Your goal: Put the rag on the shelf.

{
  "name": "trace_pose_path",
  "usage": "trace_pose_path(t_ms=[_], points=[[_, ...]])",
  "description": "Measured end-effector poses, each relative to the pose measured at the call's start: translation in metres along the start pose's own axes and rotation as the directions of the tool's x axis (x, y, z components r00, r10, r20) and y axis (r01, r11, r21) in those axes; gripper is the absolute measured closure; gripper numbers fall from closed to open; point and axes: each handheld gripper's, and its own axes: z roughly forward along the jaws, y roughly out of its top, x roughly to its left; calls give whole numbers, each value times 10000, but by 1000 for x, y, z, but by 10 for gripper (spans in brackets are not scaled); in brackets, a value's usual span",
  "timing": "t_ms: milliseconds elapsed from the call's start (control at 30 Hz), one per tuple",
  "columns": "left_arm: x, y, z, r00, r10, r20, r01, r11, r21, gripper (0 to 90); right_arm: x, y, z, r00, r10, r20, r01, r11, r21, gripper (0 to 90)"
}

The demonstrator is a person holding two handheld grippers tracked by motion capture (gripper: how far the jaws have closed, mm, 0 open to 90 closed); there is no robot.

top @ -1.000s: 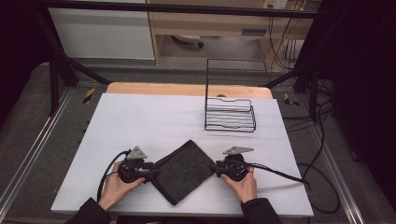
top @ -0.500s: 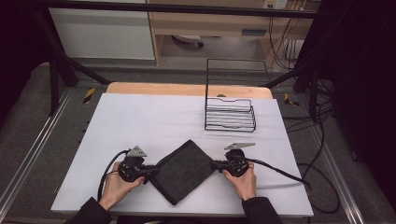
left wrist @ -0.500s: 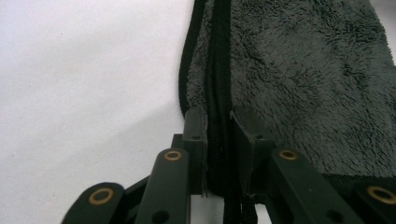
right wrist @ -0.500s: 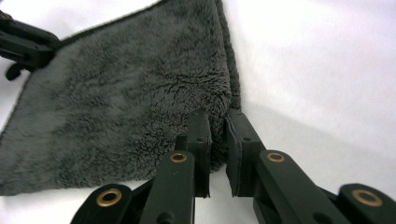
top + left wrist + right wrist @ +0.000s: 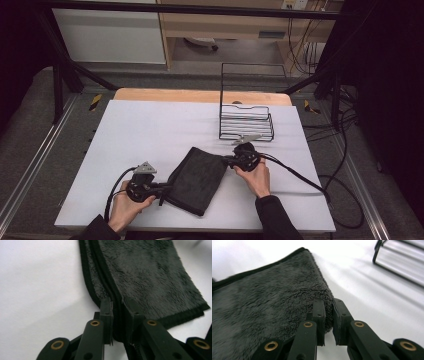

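Folded black fleece towel lies on the white table top, near the front edge, stretched diagonally between the two grippers. Stitched hem edges stacked at the left end, plush pile face up. Left gripper sits at the towel's near-left end, jaws narrow and clamped on the layered hem. Right gripper is at the far-right corner, jaws pinched on the folded edge; that corner looks slightly lifted off the table, hard to confirm. Black wire rack basket stands just beyond the right gripper. Cables trail from both grippers toward the table's front.
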Motion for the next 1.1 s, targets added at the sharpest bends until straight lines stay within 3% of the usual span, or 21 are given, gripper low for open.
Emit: trace_pose_path(t_ms=[133, 367, 433, 500, 567, 600, 667, 700, 900, 1100], points=[[-7, -3, 3, 9999, -71, -70, 70, 9998, -203, 764, -3, 19, 14, 9949, -974, 247, 970, 9951, 190, 817], [-15, -5, 5, 9991, 200, -379, -214, 9991, -369, 761, -5, 15, 29, 9935, -955, 620, 953, 9954, 54, 782], [-16, -6, 5, 9988, 211, -434, -228, 9990, -385, 761, -4, 8, 21, 9936, -584, 966, 663, 9945, -811, 650], [-16, -6, 5, 9984, 273, -487, -292, 9988, -388, 762, 0, 2, 8, 9955, -224, 922, 352, 9896, -1397, 534], [-17, -6, 6, 9980, 320, -541, -341, 9987, -380, 762, 3, -1, 2, 9966, -78, 822, 198, 9890, -1464, 489], [-17, -6, 6, 9980, 314, -544, -336, 9987, -385, 762, 13, -11, -8, 9975, -27, 709, 122, 9908, -1344, 375], [-17, -7, 6, 9981, 273, -559, -296, 9988, -399, 762, 20, -16, -11, 9980, -10, 625, 86, 9927, -1205, 350], [-17, -7, 6, 9981, 244, -561, -267, 9988, -408, 763, 33, -28, -17, 9994, -26, 349, 65, 9937, -1120, 325], [-19, -8, 7, 9972, 197, -727, -230, 9987, -457, 763, 61, -60, -14, 9992, 361, -157, -373, 9956, -861, 342], [-19, -8, 7, 9973, 157, -716, -190, 9988, -459, 764, 69, -69, -5, 9953, 791, -557, -829, 9941, -706, 455]])
